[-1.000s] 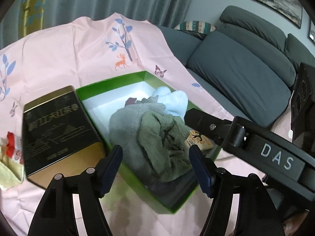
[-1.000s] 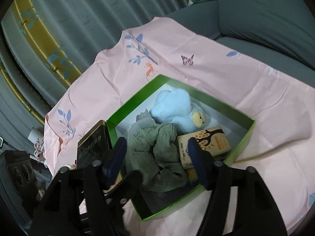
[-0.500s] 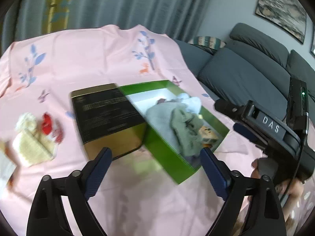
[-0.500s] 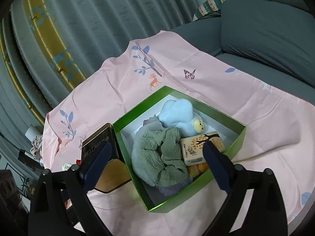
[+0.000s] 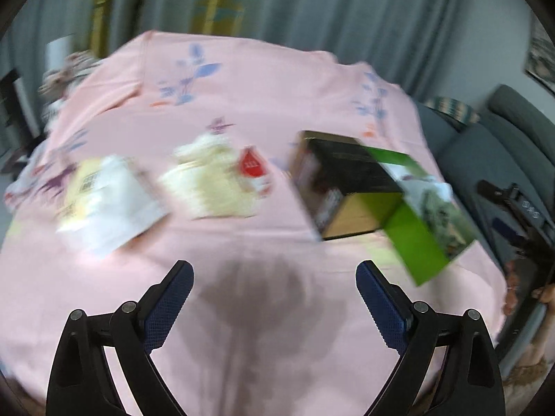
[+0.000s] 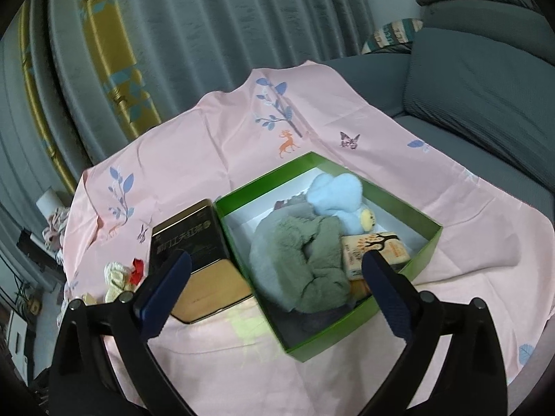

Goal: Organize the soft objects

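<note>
Left gripper [image 5: 274, 298] swung off green box [image 6: 399, 305], black tin [image 6: 194, 242] beside.

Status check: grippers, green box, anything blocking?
Left gripper open, empty; right gripper opening, empty. Green box holds grey-green towel, blue plush. Cream plush still outside; black tin beside box.
</note>
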Available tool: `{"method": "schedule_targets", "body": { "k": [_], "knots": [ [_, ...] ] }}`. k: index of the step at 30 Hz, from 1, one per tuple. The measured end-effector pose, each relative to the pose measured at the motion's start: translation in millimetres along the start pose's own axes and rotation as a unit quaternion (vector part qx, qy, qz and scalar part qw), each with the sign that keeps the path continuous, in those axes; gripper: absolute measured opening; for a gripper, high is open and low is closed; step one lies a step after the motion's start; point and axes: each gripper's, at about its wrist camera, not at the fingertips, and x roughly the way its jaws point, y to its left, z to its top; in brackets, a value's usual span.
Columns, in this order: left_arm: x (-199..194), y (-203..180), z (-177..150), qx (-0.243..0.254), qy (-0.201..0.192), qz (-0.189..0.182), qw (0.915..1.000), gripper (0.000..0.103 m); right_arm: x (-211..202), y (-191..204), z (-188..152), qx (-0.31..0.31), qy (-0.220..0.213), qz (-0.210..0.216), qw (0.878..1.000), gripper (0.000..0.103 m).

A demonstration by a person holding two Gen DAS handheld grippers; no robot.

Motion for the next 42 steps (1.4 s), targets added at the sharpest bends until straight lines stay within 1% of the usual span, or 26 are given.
{"method": "schedule_targets", "body": {
  "k": [3, 5, 8, 12, 15, 17, 19, 23, 25, 27, 29, 33, 35, 38, 39, 40, 41, 42],
  "knots": [
    [-6.1, 30.1, -9.3, -0.028, -0.001, 0.020, 0.9994, 0.095, -0.2, 14.5, -5.8, -0.017, 0.005, 0.008, 1.000, 0.099],
    [-7.4, 48.7, -13.5, -0.047, -0.003, 0.040, 0.9981, 0.095, -0.1, 27.8, -10.8, -0.029, 0.009, 0.016, 0.999, 0.099],
    [-7.6, 69.7, -17.0, -0.071, -0.006, 0.064, 0.9954, 0.095, 4.6, 52.8, -18.9, -0.050, 0.026, 0.046, 0.997, 0.099],
    [-8.2, 89.5, -17.6, -0.099, -0.011, 0.076, 0.9922, 0.095, 17.3, 95.3, -29.4, -0.078, 0.062, 0.099, 0.990, 0.098],
    [-4.9, 97.8, -17.8, -0.110, -0.007, 0.088, 0.9900, 0.095, 33.6, 136.0, -36.9, -0.102, 0.092, 0.124, 0.983, 0.098],
    [-3.4, 104.8, -17.8, -0.118, -0.003, 0.080, 0.9898, 0.095, 48.4, 165.3, -42.4, -0.114, 0.115, 0.139, 0.977, 0.097],
    [-4.0, 110.4, -17.2, -0.126, -0.002, 0.080, 0.9887, 0.095, 67.4, 192.4, -47.7, -0.116, 0.139, 0.148, 0.972, 0.097],
    [-6.8, 119.8, -15.5, -0.129, -0.004, 0.100, 0.9865, 0.095, 110.5, 235.0, -60.6, -0.099, 0.180, 0.152, 0.967, 0.097],
    [-6.8, 125.8, -14.1, -0.128, -0.001, 0.106, 0.9861, 0.095, 131.8, 253.7, -69.5, -0.100, 0.196, 0.136, 0.966, 0.098],
    [-9.0, 133.7, -13.5, -0.139, -0.005, 0.122, 0.9828, 0.095, 148.8, 269.4, -77.6, -0.106, 0.204, 0.121, 0.966, 0.098],
    [-11.1, 139.3, -13.6, -0.147, -0.008, 0.130, 0.9805, 0.095, 166.3, 282.2, -84.6, -0.110, 0.215, 0.108, 0.964, 0.098],
    [-12.2, 147.4, -13.1, -0.158, -0.005, 0.128, 0.9792, 0.095, 199.0, 299.7, -93.0, -0.130, 0.223, 0.063, 0.964, 0.097],
    [-12.5, 149.6, -13.2, -0.161, -0.003, 0.131, 0.9783, 0.095, 213.8, 301.3, -94.3, -0.126, 0.228, 0.046, 0.964, 0.096],
    [-11.0, 151.8, -12.3, -0.164, -0.001, 0.131, 0.9777, 0.095, 229.0, 299.9, -98.2, -0.118, 0.248, 0.039, 0.961, 0.091],
    [-10.3, 152.4, -12.4, -0.166, 0.000, 0.129, 0.9776, 0.095, 231.8, 299.6, -99.4, -0.118, 0.245, 0.034, 0.962, 0.090],
    [-9.7, 153.1, -12.2, -0.168, 0.002, 0.128, 0.9776, 0.095, 231.1, 299.5, -100.0, -0.123, 0.232, 0.032, 0.964, 0.088],
    [-8.8, 152.6, -12.4, -0.168, 0.004, 0.127, 0.9776, 0.095, 230.2, 299.2, -100.8, -0.129, 0.223, 0.027, 0.966, 0.081],
    [-8.4, 152.3, -12.6, -0.168, 0.005, 0.126, 0.9778, 0.095, 229.6, 299.0, -101.9, -0.136, 0.218, 0.016, 0.966, 0.071]
  ]
}}
